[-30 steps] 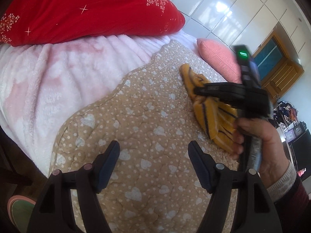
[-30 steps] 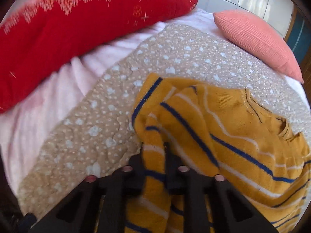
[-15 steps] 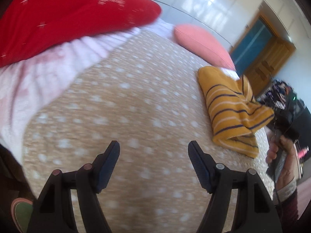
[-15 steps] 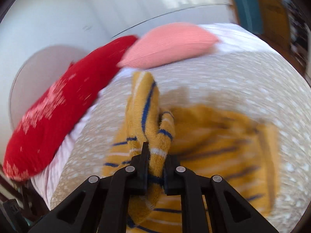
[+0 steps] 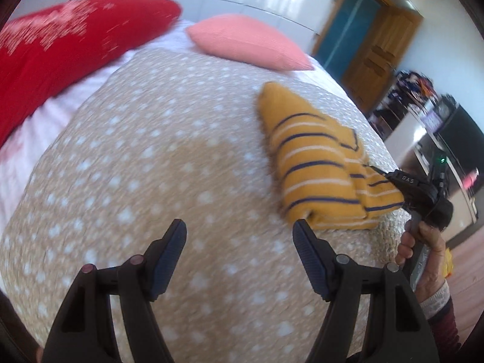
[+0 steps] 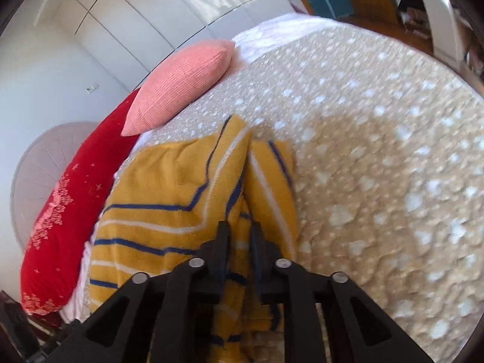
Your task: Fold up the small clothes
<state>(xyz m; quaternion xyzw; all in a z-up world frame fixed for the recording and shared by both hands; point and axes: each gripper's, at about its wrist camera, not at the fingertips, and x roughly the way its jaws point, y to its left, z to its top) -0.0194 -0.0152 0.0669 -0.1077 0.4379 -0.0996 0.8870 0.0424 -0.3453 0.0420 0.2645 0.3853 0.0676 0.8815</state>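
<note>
Right tongs [image 6: 239, 236] clamped on the sweater [image 6: 169, 187] edge; left tongs [image 5: 239, 242] apart, empty. Lay the fold flat toward twelve o'clock on the bed [image 5: 151, 151], edges aligned, before releasing.

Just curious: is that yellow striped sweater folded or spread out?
Folded: the sweater lies doubled into a compact stack, layered edges showing, with the right tongs gripping one fold.

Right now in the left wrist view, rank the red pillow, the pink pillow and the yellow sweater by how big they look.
1. red pillow, largest, though cut off by the frame edge.
2 and 3. yellow sweater and pink pillow look about alike; the sweater lies nearer the camera, so I won't rank them.
</note>
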